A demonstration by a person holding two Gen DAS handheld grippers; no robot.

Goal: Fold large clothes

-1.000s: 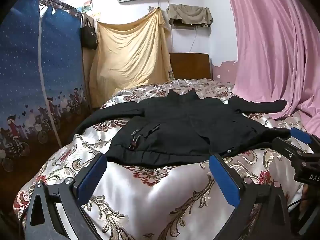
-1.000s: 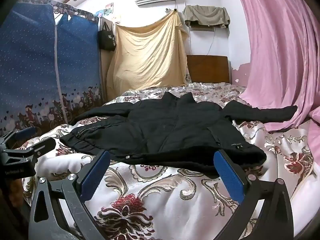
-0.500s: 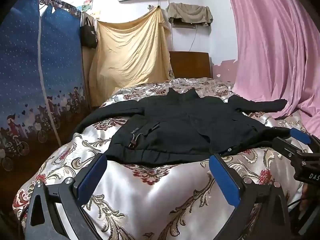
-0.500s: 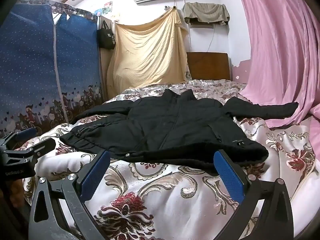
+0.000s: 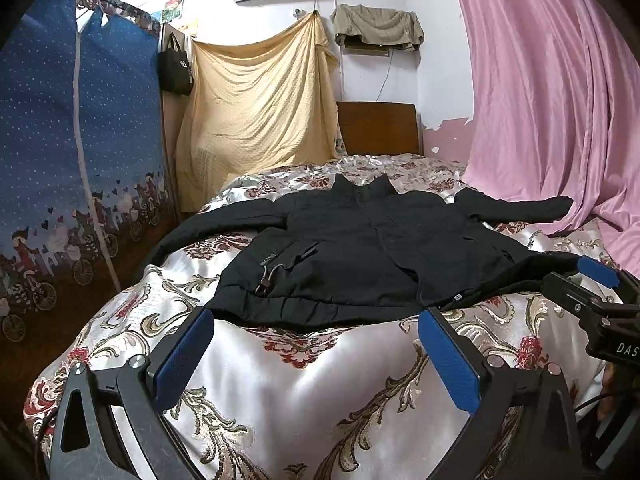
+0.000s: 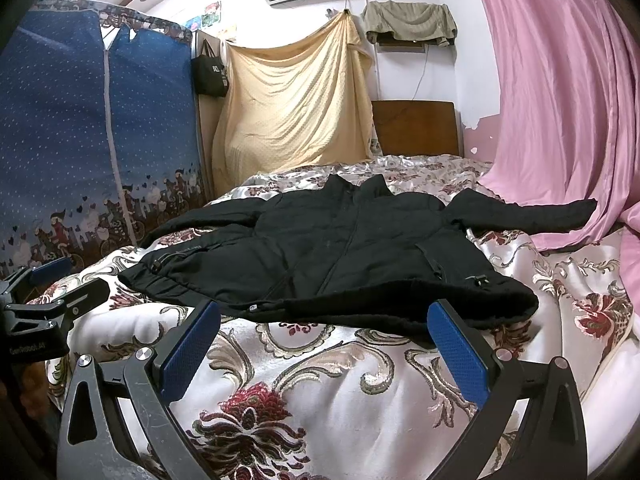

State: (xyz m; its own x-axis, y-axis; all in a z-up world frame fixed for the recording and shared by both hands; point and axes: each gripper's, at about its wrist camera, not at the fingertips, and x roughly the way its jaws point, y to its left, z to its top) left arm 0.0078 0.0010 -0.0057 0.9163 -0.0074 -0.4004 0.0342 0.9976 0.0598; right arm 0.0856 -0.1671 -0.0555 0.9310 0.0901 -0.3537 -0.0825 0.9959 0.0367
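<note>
Left gripper (image 5: 312, 342) and right gripper (image 6: 324, 334) are both hanging wide apart and empty just short of the jacket's hem, above the bedspread (image 5: 304, 392). The black jacket (image 5: 384, 252) is lying flat straight ahead, hem nearest, collar farthest, long axis running away from both tools. Sleeves are spreading outward; each gripper looks about equally near its own hem corner.

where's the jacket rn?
In both wrist views the jacket lies spread flat mid-bed on the floral bedspread, collar toward the headboard, hem just beyond both open grippers.
</note>
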